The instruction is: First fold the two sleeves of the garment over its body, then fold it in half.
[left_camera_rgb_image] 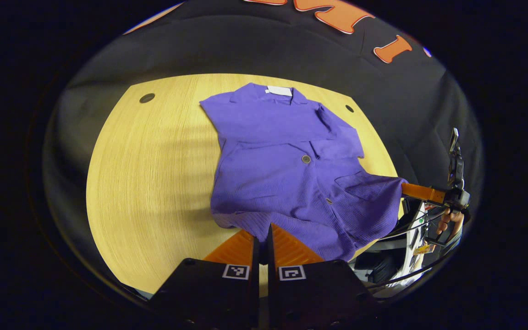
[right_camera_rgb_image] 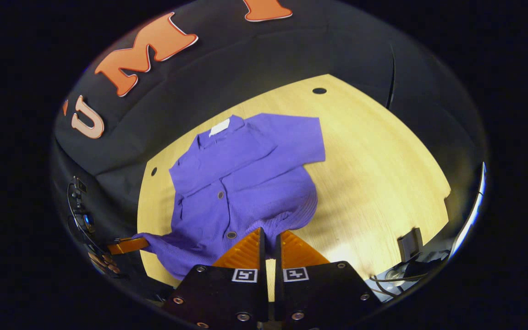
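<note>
On the wooden table (left_camera_rgb_image: 154, 174), both grippers (left_camera_rgb_image: 262, 238) (right_camera_rgb_image: 269, 240) pinch the purple shirt's (left_camera_rgb_image: 282, 169) hem; its collar label (left_camera_rgb_image: 280, 90) looks blank.

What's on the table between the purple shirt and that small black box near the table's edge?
Nothing: in the right gripper view, bare wood runs from the shirt to the black box.

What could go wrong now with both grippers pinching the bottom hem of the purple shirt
One corner could slip: the left gripper and right gripper each seem to pinch only a thin edge of the shirt hem. The hem is pulled past the table edge, so a dropped corner might hang off. Lifting unevenly may also undo the sleeves folded across the body.
</note>
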Tool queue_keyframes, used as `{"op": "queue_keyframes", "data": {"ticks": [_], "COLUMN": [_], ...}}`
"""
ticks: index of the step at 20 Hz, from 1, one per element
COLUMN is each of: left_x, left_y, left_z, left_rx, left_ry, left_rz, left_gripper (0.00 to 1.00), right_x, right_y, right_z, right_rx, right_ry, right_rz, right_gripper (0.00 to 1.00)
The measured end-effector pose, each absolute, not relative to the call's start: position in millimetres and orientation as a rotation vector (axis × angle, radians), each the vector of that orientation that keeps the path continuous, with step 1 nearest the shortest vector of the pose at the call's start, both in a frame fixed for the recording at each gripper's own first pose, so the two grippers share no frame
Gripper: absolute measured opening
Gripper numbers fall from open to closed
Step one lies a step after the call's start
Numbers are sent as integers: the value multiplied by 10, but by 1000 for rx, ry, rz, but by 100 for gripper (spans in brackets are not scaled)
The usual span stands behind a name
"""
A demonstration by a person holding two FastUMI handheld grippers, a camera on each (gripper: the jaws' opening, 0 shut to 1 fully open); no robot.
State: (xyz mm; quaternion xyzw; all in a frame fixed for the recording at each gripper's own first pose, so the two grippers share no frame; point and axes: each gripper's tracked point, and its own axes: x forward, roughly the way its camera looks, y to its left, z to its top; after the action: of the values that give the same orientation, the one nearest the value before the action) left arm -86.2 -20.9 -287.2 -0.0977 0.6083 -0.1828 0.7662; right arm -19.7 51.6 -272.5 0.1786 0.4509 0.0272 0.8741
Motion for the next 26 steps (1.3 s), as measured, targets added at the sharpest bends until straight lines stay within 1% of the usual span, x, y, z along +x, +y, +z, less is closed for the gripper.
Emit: {"op": "queue_keyframes", "data": {"ticks": [3, 6, 12, 16, 19, 22, 26], "left_x": [-527, -155, 637, 1147, 1474, 1865, 2345], "left_y": [-140, -74, -57, 19, -34, -92, -164], "left_z": [-2753, -2665, -2607, -2809, -2959, -3087, -3283], "left_rx": [-194, -196, -184, -66, -42, 2, 121], "left_ry": [1287, 1263, 1223, 1215, 1210, 1186, 1129], "left_rz": [-428, -429, -367, -282, -247, -237, -240], "left_gripper": [9, 9, 9, 9, 9, 9, 9], "right_x": [-12, 224, 932, 1495, 1951, 2410, 2928], "right_y": [464, 384, 335, 289, 308, 368, 454], "right_z": [-2523, -2402, -2315, -2354, -2463, -2562, -2682], "right_rx": [404, 387, 393, 398, 391, 360, 359], "right_ry": [895, 872, 859, 874, 893, 902, 911], "right_rz": [1, -20, 15, 52, 77, 99, 105], "right_gripper": [6, 5, 5, 5, 5, 5, 5]}}
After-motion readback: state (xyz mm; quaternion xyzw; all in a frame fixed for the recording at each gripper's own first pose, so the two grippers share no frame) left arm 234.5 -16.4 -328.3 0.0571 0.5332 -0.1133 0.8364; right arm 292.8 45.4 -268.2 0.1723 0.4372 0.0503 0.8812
